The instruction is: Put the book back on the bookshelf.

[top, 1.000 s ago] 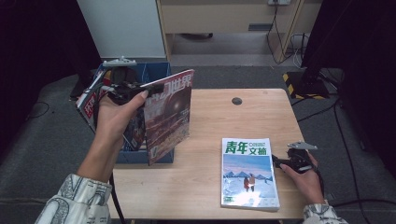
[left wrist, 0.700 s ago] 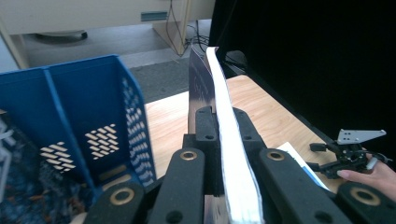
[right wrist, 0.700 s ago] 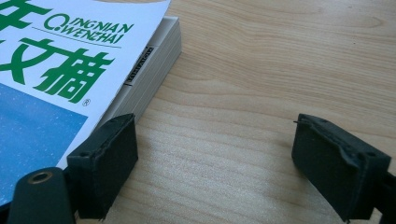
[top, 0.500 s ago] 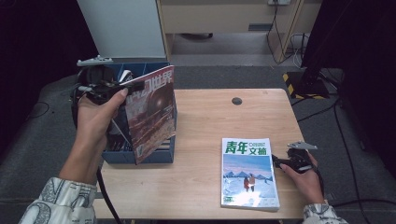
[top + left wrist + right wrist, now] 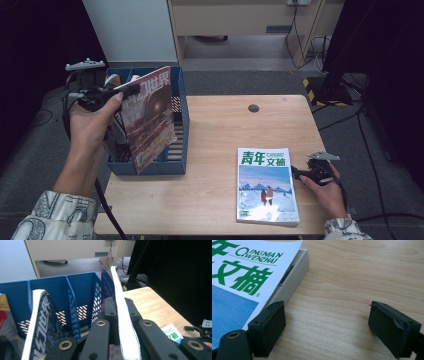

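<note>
Overhead first: I see my left tool (image 5: 131,90) clamped on the upper edge of a dark-covered magazine (image 5: 150,117), which hangs tilted over the near right compartment of the blue file box (image 5: 182,120) at the left edge of the desk (image 5: 220,130). Its lower corner sits at or just inside the box's front wall; I cannot tell which. My right tool (image 5: 296,172) rests low on the desk just beside the right edge of a second magazine (image 5: 266,184), which lies flat, cover up.

Left tool view: the jaws stand pressed together on the thin white page edge of the held magazine (image 5: 122,315), which bows slightly above the grip. I judge it light and limp, with a glossy cover likely to slip; an edge grip lets it sag, so a hold near the spine would be steadier. Another magazine (image 5: 37,322) stands in the neighbouring compartment of the file box (image 5: 82,290).

Right tool view: the jaws stand wide apart with nothing between them, one fingertip (image 5: 268,325) beside the corner of the flat magazine (image 5: 242,282). That one looks thick-bound and stiffer. I judge its open edge, lifted off the desk (image 5: 352,277), the best place to take hold.
</note>
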`<state>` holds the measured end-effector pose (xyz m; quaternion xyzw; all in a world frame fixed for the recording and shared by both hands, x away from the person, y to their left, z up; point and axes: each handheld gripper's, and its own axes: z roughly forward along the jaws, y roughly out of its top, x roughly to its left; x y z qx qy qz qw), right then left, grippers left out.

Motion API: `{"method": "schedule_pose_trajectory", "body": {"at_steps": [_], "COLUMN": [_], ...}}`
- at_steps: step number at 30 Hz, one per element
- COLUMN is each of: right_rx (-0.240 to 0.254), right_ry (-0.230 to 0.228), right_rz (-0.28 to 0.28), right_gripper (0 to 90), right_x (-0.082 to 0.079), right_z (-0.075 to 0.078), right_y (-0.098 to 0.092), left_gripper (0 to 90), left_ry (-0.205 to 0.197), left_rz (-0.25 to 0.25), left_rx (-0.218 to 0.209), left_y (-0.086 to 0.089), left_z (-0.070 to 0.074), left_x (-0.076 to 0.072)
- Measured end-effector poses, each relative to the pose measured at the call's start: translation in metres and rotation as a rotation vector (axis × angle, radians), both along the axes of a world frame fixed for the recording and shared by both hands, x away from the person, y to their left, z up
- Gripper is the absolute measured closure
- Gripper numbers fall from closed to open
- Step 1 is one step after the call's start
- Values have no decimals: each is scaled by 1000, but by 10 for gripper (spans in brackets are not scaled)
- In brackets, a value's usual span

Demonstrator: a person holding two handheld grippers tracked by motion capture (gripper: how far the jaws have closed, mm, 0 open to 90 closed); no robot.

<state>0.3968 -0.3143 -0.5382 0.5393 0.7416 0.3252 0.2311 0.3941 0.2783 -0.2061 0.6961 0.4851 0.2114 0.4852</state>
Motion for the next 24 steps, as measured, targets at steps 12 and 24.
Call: {"method": "schedule_pose_trajectory", "body": {"at_steps": [12,24], "right_rx": [-1,-1], "right_ry": [2,2], "right_rz": [0,0], "right_gripper": [145,145], "right_x": [0,0], "right_z": [0,0], "right_y": [0,0], "left_gripper": [837,837], "left_ry": [6,1], "left_rz": [61,139], "left_rx": [-5,5], "left_y": [19,34], "left_z": [1,-2], "left_x": [-1,3]}}
